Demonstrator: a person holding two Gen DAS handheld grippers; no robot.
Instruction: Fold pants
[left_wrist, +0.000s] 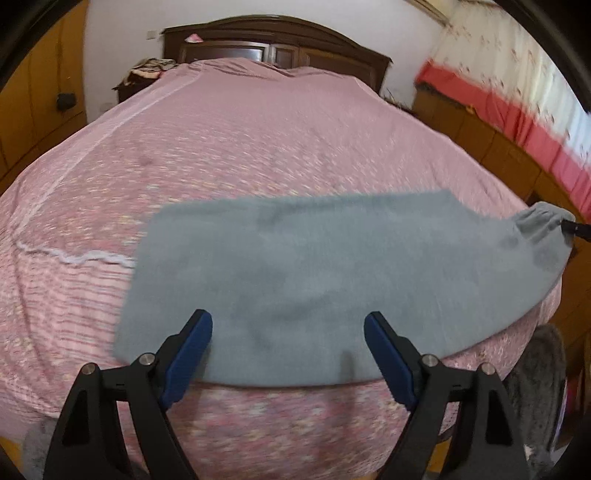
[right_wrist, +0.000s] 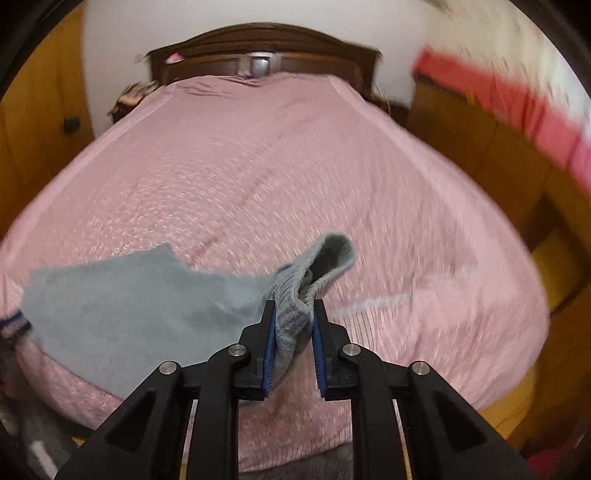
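Grey pants (left_wrist: 295, 280) lie flat across the near end of the pink bed (left_wrist: 240, 155), one end lifted. Left gripper (left_wrist: 288, 332) stands wide apart above the pants, nothing between its pads. Right gripper (right_wrist: 293, 325) is clamped on the ribbed waistband (right_wrist: 295, 295), holding it off the bed. No writing or labels readable; both views blurred.

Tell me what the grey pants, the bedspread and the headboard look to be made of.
Grey pants: soft fleece or knit, matte and fuzzy, with a ribbed elastic band at the gripped end. Bedspread: thin woven cloth, probably cotton, pink print, matte and slightly wrinkled. Headboard: dark wood, apparently varnished, with a faint sheen.
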